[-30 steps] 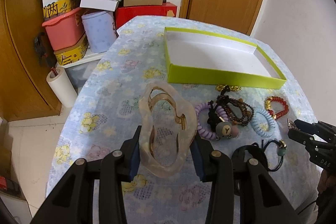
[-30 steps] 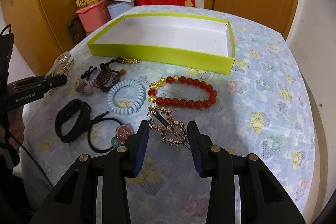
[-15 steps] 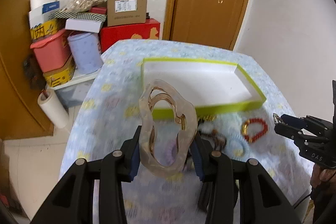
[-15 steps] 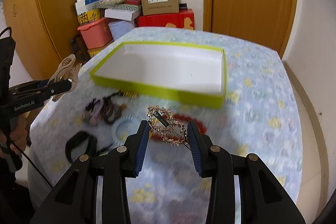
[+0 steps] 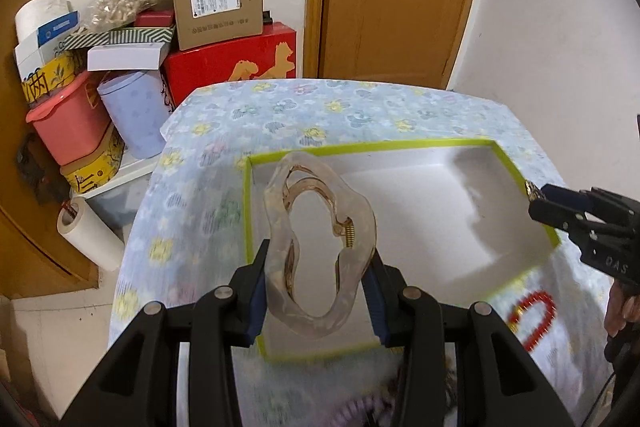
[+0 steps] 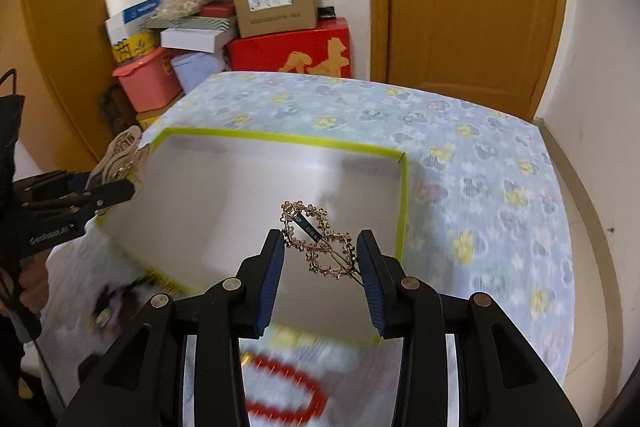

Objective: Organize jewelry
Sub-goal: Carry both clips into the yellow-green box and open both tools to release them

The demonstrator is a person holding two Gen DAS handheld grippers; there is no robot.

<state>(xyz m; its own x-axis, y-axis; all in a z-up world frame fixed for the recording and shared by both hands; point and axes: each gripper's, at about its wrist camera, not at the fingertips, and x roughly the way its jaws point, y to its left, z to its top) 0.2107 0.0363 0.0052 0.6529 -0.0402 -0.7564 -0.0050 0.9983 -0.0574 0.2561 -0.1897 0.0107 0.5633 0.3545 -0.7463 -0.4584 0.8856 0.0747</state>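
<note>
Left tongs [image 5: 318,281] clamped on clear clip [image 5: 316,239], right tongs [image 6: 320,265] on gold pin [image 6: 320,241]; lower both into tray [image 6: 403,203] beneath (empty), then release.

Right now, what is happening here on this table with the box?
A person holds a gripper in each hand. The left gripper grips a translucent hair claw; the right gripper grips a gold hair clip. Both hang over the white inside of the green-edged box, which looks empty. A red bead bracelet lies on the tablecloth.
</note>
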